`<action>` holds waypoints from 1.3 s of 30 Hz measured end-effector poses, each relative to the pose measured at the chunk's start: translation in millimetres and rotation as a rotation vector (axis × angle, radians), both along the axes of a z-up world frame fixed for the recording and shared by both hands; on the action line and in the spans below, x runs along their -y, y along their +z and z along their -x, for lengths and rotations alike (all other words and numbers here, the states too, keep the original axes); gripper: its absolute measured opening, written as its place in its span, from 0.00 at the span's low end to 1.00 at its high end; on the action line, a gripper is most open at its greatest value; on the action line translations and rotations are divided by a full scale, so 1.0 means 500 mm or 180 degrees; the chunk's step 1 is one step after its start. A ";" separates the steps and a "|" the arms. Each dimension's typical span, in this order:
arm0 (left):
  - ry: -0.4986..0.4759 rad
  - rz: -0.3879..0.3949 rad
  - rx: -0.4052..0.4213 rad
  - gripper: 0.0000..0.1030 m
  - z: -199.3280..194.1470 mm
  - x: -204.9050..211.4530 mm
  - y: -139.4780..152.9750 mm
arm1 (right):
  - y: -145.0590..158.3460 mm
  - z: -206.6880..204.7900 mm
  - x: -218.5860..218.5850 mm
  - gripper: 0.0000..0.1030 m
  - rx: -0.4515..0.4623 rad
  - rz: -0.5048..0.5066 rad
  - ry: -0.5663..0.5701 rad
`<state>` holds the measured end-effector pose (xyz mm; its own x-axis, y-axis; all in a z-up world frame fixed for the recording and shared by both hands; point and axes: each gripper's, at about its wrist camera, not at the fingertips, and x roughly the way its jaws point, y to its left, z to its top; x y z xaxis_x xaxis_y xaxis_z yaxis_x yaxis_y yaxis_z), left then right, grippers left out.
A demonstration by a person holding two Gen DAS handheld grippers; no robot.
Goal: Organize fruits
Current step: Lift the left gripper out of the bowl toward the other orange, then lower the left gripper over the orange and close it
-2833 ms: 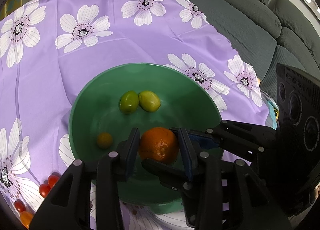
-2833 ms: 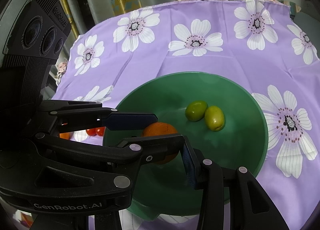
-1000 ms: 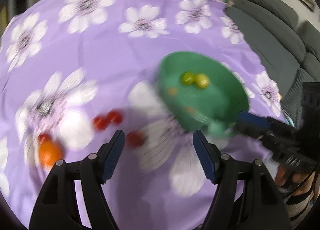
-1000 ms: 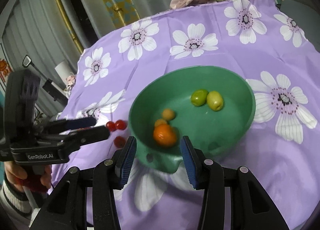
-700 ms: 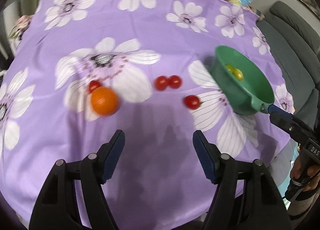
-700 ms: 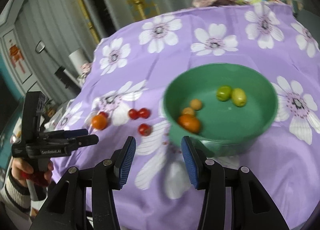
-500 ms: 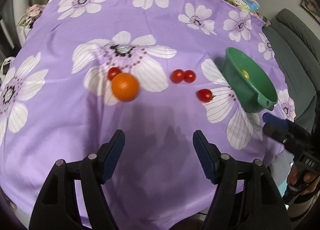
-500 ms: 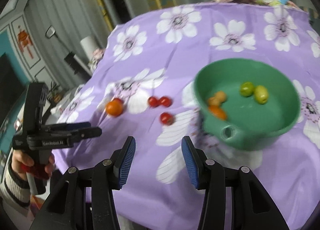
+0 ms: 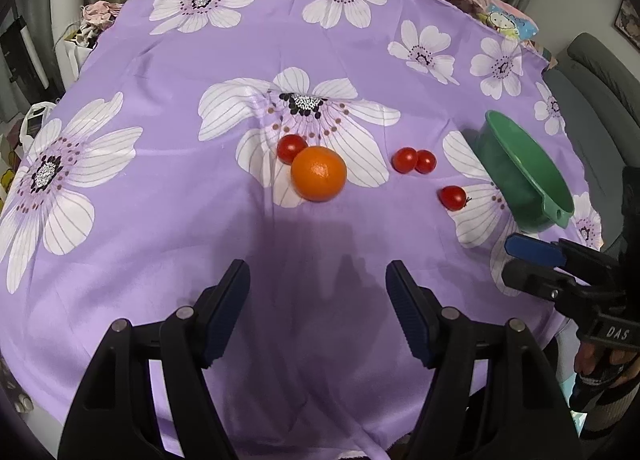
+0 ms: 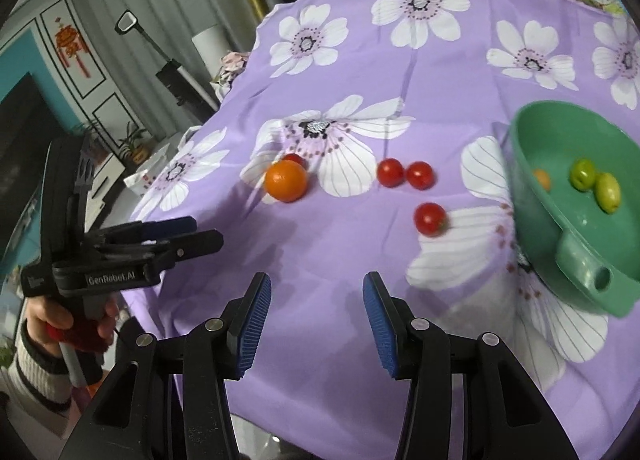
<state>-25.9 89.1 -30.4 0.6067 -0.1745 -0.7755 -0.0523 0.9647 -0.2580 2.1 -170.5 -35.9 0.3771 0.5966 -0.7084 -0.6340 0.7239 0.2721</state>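
**Both grippers empty, next fruit to choose**

The left hand-held gripper point(image 9: 318, 288) and right hand-held gripper point(image 10: 316, 302) hang over the surface point(image 9: 160, 219), jaws apart, holding nothing. An orange point(image 9: 318, 173) and four cherry tomatoes point(image 9: 453, 197) lie outside the green bowl point(image 10: 560, 219). I judge the next move is a descent around the orange.

The table wears a smooth lilac cloth point(image 9: 168, 195) with a faint sheen and soft creases. The bowl point(image 10: 560, 219) at 3 o'clock looks like matt green plastic. The orange point(image 9: 318, 173) is finely dimpled, the tomatoes point(image 9: 414, 160) glossy (each shows a bright glint). The fingers point(image 10: 256, 312) are matt black plastic with ribbed blue pads and small silvery metal pins.
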 end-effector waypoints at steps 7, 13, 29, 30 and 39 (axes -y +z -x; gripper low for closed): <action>-0.0122 0.0048 0.0068 0.69 -0.020 -0.006 0.006 | 0.004 -0.030 -0.028 0.47 -0.0112 -0.0103 0.0018; -0.0147 0.0148 0.0054 0.69 -0.042 -0.020 -0.001 | -0.006 -0.058 -0.057 0.55 -0.0226 -0.0118 -0.0011; -0.0428 -0.0053 0.0054 0.69 -0.118 -0.018 -0.008 | -0.042 -0.155 -0.119 0.57 -0.0739 -0.0456 0.0006; -0.0440 -0.0058 0.0040 0.69 -0.123 -0.017 -0.010 | -0.043 -0.161 -0.126 0.57 -0.0762 -0.0476 0.0021; -0.0533 -0.0065 -0.0088 0.67 -0.165 -0.011 -0.032 | -0.076 -0.197 -0.171 0.57 -0.1030 -0.0543 0.0094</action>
<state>56.7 94.6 -46.5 0.5489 -0.2555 -0.7959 0.1030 0.9656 -0.2389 100.7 -85.1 -73.9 0.1307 0.7236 -0.6777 -0.5153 0.6336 0.5772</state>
